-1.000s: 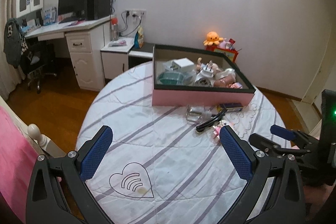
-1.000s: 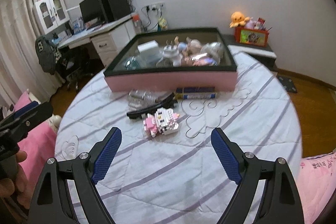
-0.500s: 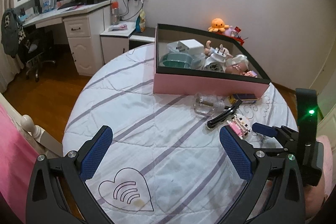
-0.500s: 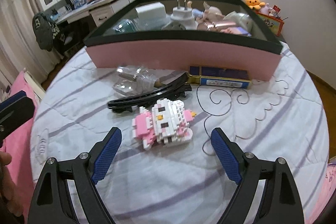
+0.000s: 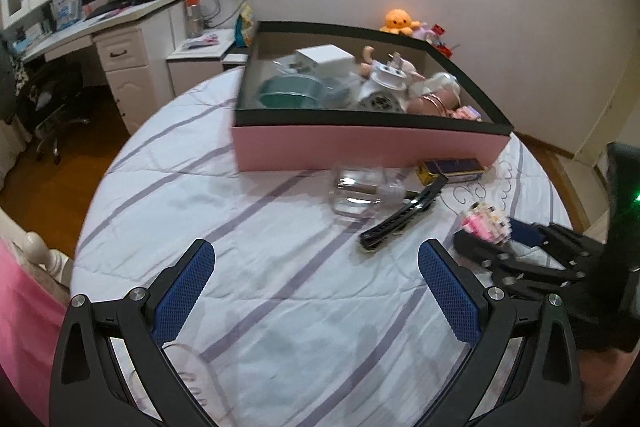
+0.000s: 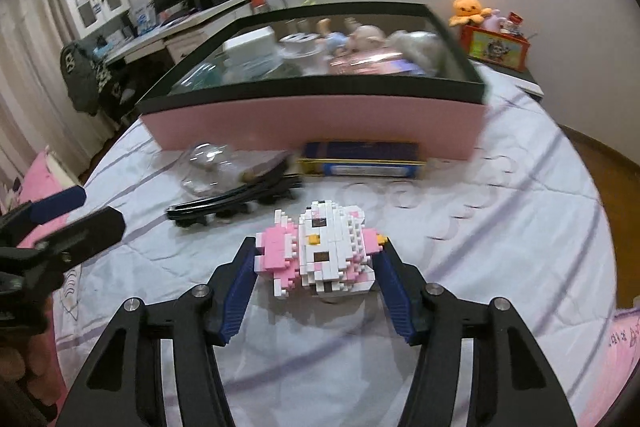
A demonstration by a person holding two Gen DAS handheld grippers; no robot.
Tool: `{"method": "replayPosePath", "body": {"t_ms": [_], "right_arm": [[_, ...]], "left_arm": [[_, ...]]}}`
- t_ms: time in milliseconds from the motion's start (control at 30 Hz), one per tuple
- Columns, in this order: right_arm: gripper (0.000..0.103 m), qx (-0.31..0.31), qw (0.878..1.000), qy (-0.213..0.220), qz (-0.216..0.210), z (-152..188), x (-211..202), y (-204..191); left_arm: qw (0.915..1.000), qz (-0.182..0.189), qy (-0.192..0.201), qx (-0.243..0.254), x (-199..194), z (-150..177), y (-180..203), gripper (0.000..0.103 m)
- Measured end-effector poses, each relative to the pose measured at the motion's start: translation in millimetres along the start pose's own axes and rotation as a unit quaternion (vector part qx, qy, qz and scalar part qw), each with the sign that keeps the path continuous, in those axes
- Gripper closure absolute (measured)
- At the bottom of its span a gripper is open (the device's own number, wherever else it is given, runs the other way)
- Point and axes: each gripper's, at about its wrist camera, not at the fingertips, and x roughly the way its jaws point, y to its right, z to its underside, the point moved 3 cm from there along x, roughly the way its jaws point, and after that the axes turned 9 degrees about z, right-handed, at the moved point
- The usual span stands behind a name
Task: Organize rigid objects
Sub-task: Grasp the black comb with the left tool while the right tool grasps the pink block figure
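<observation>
Bedroom setting: a round bed [image 5: 248, 267] under a white quilt with lilac stripes carries the work, with a desk and monitor behind. At the far side sits the pink box [image 6: 320, 123], black-rimmed, already holding a white adapter, a teal dish and doll parts, so I judge it the collecting place for rigid items. Those still loose lie just in front of its near wall, within easy reach: a clear glass bottle [image 5: 360, 193], a black hair clip [image 5: 404, 217] and a blue-and-yellow tin [image 6: 366, 161] touching the box. My right gripper [image 6: 316, 267] has its jaws around the pink-and-white brick figure [image 6: 320, 251]; they have just been closing, and the blue pads now meet the figure's two sides, taken across its width so the blocks are squeezed together, not pried apart. Whether it is clear of the quilt I cannot tell. My left gripper [image 5: 316, 283] hangs over bare quilt with its jaws wide apart and nothing between them.
</observation>
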Motion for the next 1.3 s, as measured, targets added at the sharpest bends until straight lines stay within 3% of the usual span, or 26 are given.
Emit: {"method": "replayPosePath", "body": {"t_ms": [367, 467, 533, 600, 733, 867, 900, 1000, 1300], "right_arm": [[0.044, 0.047, 0.999, 0.001, 0.018, -0.5, -1.8, 51.8], [0.044, 0.05, 0.999, 0.002, 0.017, -1.6, 0.0, 55.6], [0.044, 0.052, 0.999, 0.002, 0.015, -3.3, 2.3, 56.5], [0.044, 0.053, 0.998, 0.003, 0.014, -4.3, 3.3, 56.7], [0.044, 0.052, 0.999, 0.004, 0.013, -3.6, 4.2, 57.1], [0.044, 0.053, 0.998, 0.004, 0.013, -3.2, 3.6, 56.4], [0.044, 0.053, 0.999, 0.004, 0.013, -2.7, 3.0, 55.9], [0.044, 0.052, 0.999, 0.005, 0.01, -1.5, 0.0, 55.4], [0.044, 0.046, 0.999, 0.02, 0.008, -4.2, -16.4, 47.5]], "left_arm": [[0.9971, 0.011, -0.065, 0.038, 68.3, -5.4, 28.7, 0.004], [0.9955, 0.021, -0.067, 0.064, 70.2, -5.4, 40.5, 0.022], [0.9943, 0.037, -0.07, 0.07, 67.5, -4.9, 47.1, 0.045], [0.9929, 0.058, -0.075, 0.071, 65.5, -5.1, 51.8, 0.055], [0.9911, 0.074, -0.082, 0.075, 66.9, -8.5, 55.7, 0.055], [0.9899, 0.066, -0.08, 0.097, 78.8, -12.3, 66.6, 0.046], [0.9896, 0.062, -0.077, 0.105, 80.4, -13.3, 71.1, 0.048], [0.9884, 0.081, -0.076, 0.104, 80.2, -12.6, 76.7, 0.087], [0.9889, 0.112, -0.061, 0.076, 43.2, 4.7, 64.7, 0.087]]}}
